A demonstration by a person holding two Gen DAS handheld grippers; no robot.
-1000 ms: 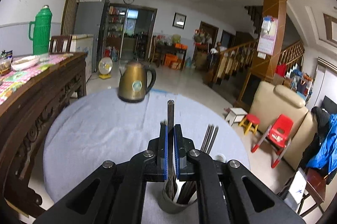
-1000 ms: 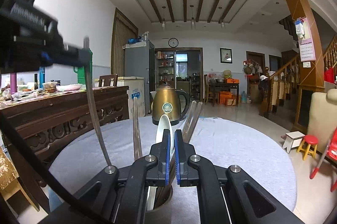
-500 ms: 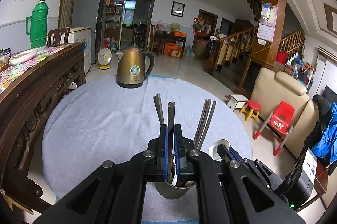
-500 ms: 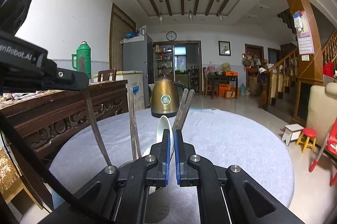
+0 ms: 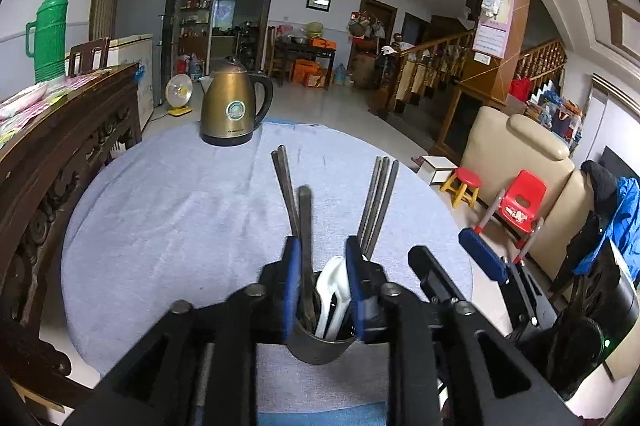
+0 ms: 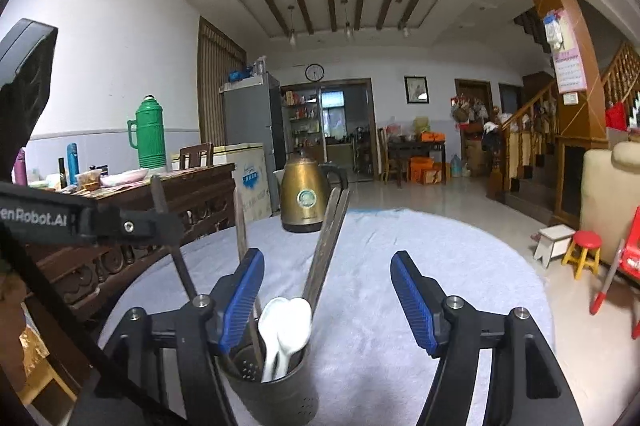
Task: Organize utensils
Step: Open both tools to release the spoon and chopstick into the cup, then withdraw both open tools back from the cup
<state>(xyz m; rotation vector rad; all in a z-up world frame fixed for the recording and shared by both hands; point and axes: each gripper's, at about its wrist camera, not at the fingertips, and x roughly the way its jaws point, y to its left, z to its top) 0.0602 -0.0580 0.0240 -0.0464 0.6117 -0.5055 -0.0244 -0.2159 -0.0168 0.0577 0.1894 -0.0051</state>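
Cup: I see the dark metal cup [image 5: 320, 344] near my edge of the round table [image 5: 160, 226].
Inside it: white spoons [image 6: 285, 326] and long metal sticks [image 5: 378, 203].
Left claw [image 5: 320, 268]: fingers apart around a flat metal handle [image 5: 305, 226]; it may touch one pad.
Right claw [image 6: 328, 300]: wide open, holding nothing.
Far side: gold kettle [image 5: 234, 105].

White walls [image 6: 120, 37]; beamed ceiling [image 6: 344, 1]; tiled floor [image 6: 448, 197]. Wooden sideboard [image 5: 68, 113] left, staircase [image 5: 440, 65] and beige sofa [image 5: 516, 153] right.
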